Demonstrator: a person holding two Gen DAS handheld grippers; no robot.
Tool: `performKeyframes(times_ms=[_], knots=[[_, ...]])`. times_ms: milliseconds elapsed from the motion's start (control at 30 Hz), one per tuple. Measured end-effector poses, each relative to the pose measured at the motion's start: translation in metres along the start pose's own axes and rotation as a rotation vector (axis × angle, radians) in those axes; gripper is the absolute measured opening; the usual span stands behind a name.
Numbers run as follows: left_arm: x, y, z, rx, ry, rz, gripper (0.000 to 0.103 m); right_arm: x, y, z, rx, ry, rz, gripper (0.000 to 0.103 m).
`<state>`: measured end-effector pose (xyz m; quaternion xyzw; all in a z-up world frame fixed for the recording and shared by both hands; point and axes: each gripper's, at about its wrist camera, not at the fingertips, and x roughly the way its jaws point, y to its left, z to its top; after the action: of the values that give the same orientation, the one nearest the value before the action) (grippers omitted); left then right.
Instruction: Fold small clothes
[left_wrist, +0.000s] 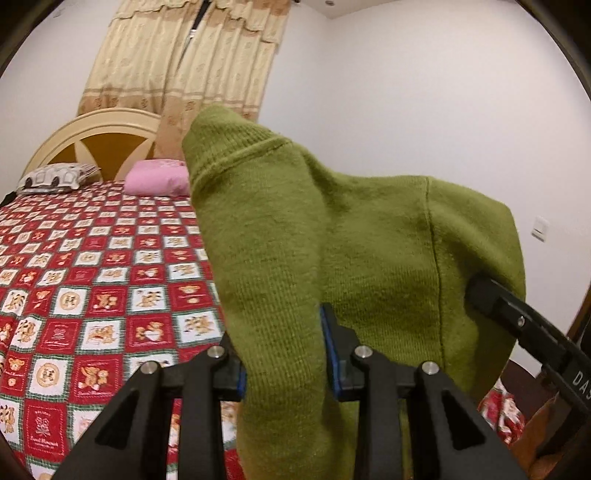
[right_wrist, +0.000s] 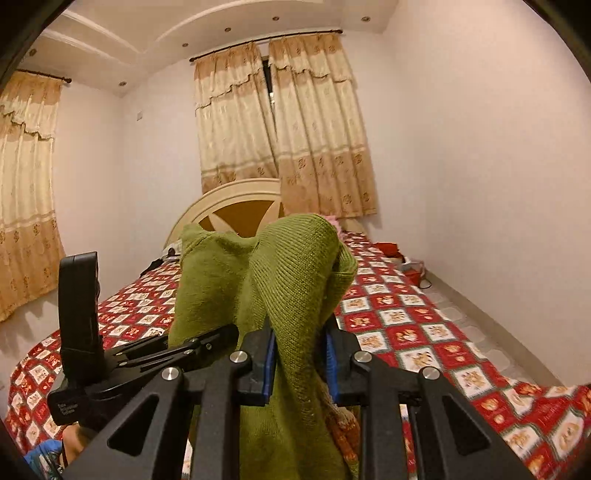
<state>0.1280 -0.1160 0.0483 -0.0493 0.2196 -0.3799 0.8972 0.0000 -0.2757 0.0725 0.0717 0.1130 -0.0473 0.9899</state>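
Note:
A small olive-green knitted sweater (left_wrist: 362, 243) hangs in the air above the bed, held up between both grippers. My left gripper (left_wrist: 282, 354) is shut on a thick fold of it; the knit bulges up over the blue pads and drops below them. The right gripper's black body (left_wrist: 517, 321) reaches in from the right edge behind the cloth. In the right wrist view my right gripper (right_wrist: 300, 358) is shut on another bunch of the sweater (right_wrist: 291, 280), which drapes over its jaws. The left gripper (right_wrist: 110, 354) shows at the lower left, its fingers running into the cloth.
A bed with a red and white teddy-bear quilt (left_wrist: 92, 280) lies below, reaching to a cream and brown headboard (left_wrist: 99, 144). A pink pillow (left_wrist: 159, 177) and a patterned pillow (left_wrist: 55, 177) sit by it. Curtains (right_wrist: 314, 129) and white walls stand behind. Red items (right_wrist: 410, 262) lie beside the bed.

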Motion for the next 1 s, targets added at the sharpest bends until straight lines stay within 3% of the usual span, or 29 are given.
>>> performKeyframes(times_ms=[467,733,1000], knots=[[-0.002,-0.069,-0.038,0.063,0.073,-0.112,0.032,-0.088,-0.038,-0.037,0.041,0.03,-0.159,0.022],[-0.011,-0.078,-0.053,0.067,0.089,-0.101,0.031,-0.095,-0.043,-0.049,0.061,0.054,-0.157,0.022],[-0.032,-0.073,-0.053,0.056,0.064,-0.077,0.031,-0.098,-0.019,-0.048,0.016,0.042,-0.135,0.022]])
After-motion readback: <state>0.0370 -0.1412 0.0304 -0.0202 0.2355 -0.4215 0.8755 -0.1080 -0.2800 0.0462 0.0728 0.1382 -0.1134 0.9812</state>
